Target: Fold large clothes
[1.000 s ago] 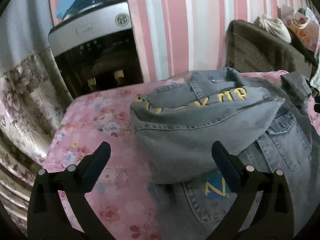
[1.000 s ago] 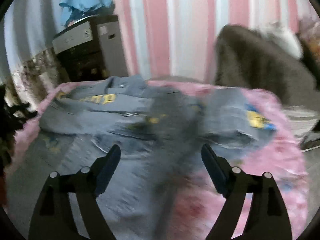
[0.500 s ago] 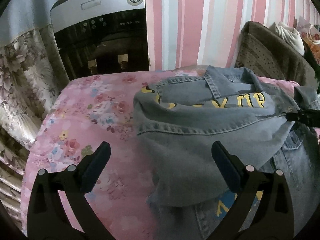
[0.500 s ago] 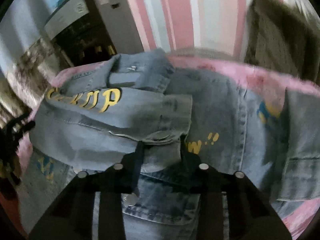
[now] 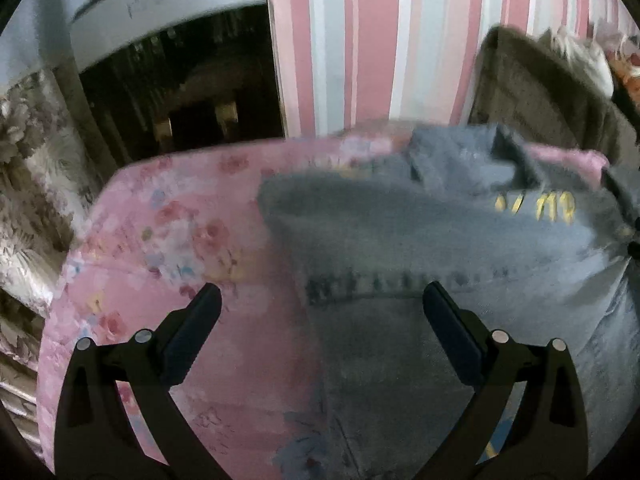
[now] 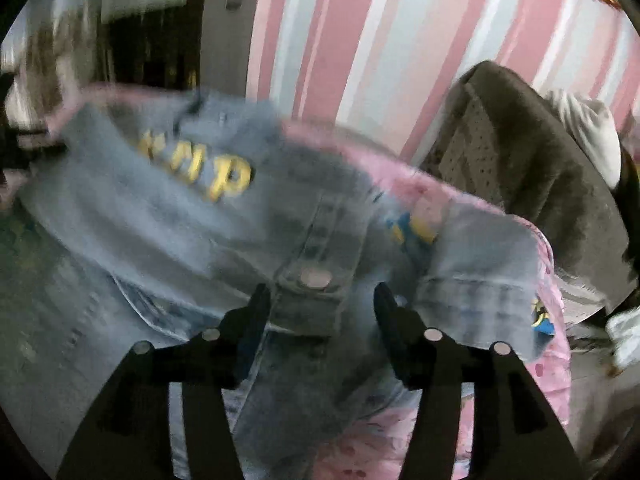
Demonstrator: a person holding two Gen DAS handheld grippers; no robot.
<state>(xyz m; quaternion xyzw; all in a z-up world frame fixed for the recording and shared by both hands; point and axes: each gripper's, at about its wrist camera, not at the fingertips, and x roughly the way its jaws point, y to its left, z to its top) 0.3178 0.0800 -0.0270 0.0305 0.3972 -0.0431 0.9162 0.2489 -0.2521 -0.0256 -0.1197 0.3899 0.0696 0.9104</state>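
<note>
- Denim jacket (image 6: 168,216) lies across the pink floral bed (image 5: 168,240), one sleeve folded over its front.
- Right gripper (image 6: 320,300) has just reopened, jaws half-wide; the cuff (image 6: 316,280) seems released, though blurred.
- Left gripper (image 5: 320,300) hovers wide, empty.
- Next fold probably follows.

Pink floral bedspread (image 5: 168,240) across the middle, pink, white and pale blue striped wall (image 5: 368,40) at twelve o'clock, dark appliance with a silver top (image 5: 168,80) at eleven o'clock, flowered curtain (image 5: 36,184) at nine o'clock, brown chair (image 6: 540,168) with pale cloth (image 6: 588,132) at two o'clock.
</note>
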